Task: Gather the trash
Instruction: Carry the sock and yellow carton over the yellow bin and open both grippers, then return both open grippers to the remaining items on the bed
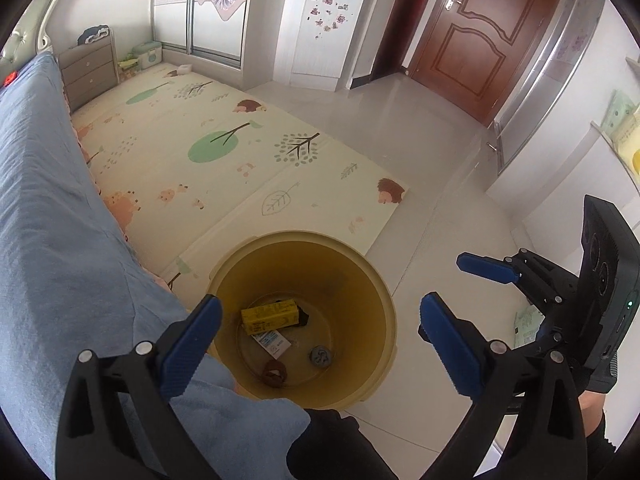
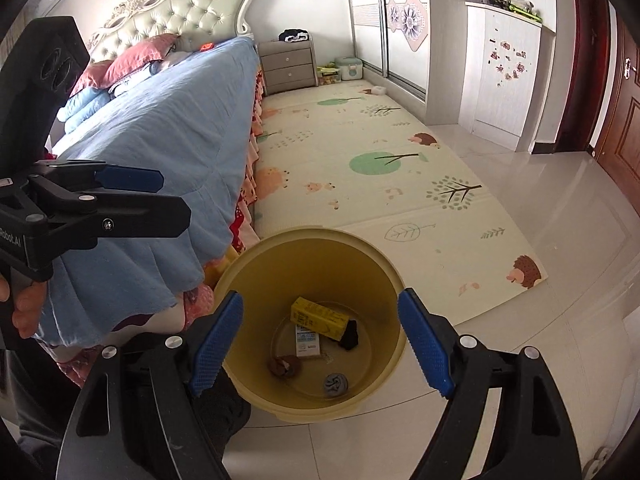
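Inside yellow bin (image 2: 310, 410), yellow carton (image 2: 320, 317) lies flat w/ long axis diagonal, beside bed (image 2: 168, 140); both grippers (image 1: 320, 330) (image 2: 320, 340) released, empty.

Yellow bin (image 1: 224, 276) by bed, yellow box (image 1: 270, 316) inside, left gripper (image 1: 320, 332) jaws wide above

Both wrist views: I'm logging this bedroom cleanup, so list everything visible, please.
bin: one, yellow, on the tile floor by the bed's corner
yellow carton: one, inside the bin
white packet: one, in the bin, partly under the carton
brown wad: one, bin bottom
grey wad: one, bin bottom
black scrap: one, beside the carton
bed: one, blue cover, left of the bin
play mat: one, cream with trees, on the floor
nightstand: one, grey, beyond the bed
door: one, brown, closed
left claw: open, empty, over the bin
right claw: open, empty, over the bin
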